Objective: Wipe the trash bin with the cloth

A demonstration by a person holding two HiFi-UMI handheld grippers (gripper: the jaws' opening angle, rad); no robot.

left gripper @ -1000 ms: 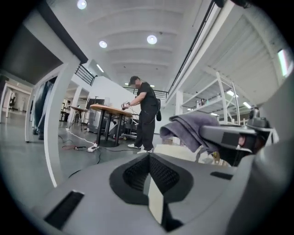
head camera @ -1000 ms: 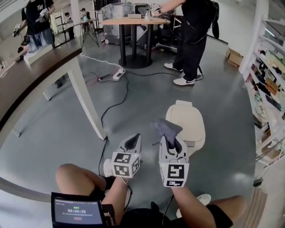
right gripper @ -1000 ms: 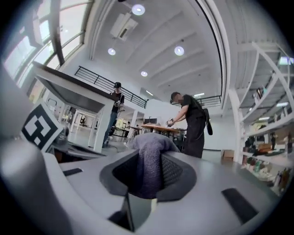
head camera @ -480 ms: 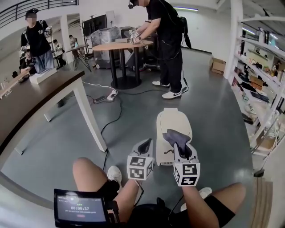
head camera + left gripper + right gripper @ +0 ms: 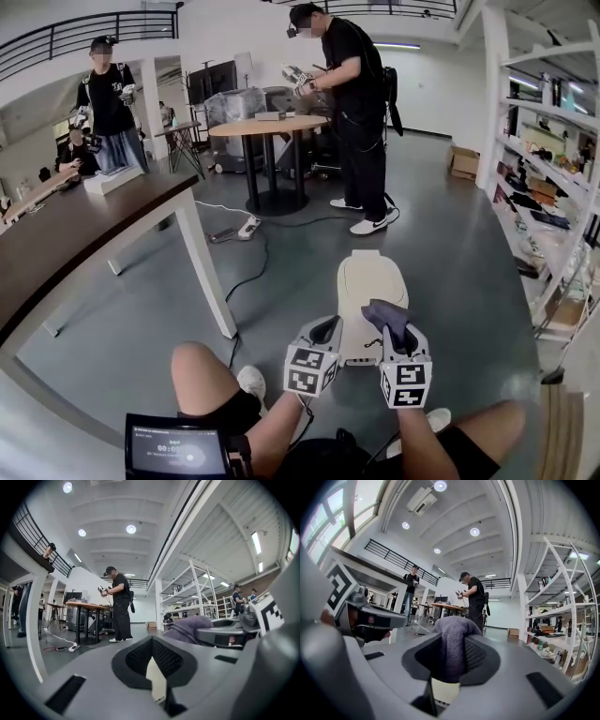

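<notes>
A cream trash bin [image 5: 367,286] with a closed lid stands on the grey floor just ahead of my knees. My right gripper [image 5: 397,336] is shut on a grey-purple cloth [image 5: 387,318], which bunches up out of the jaws above the bin's near right end. In the right gripper view the cloth [image 5: 452,651] fills the jaws of the right gripper [image 5: 452,641], and a strip of the bin [image 5: 443,691] shows below. My left gripper [image 5: 325,330] sits beside it at the bin's near left edge, shut on nothing. The left gripper [image 5: 152,641] shows the bin [image 5: 154,679] through its pad gap.
A dark wooden table [image 5: 84,230] with a white leg [image 5: 211,277] stands to the left. Cables [image 5: 246,272] and a power strip [image 5: 246,228] lie on the floor. A person [image 5: 361,122] stands by a round table [image 5: 272,125]. Shelving [image 5: 553,216] lines the right side.
The head view has tilted up, so more of the room shows. Both grippers sit lower in the frame, still side by side at the bin's near end, with the cloth still held.
</notes>
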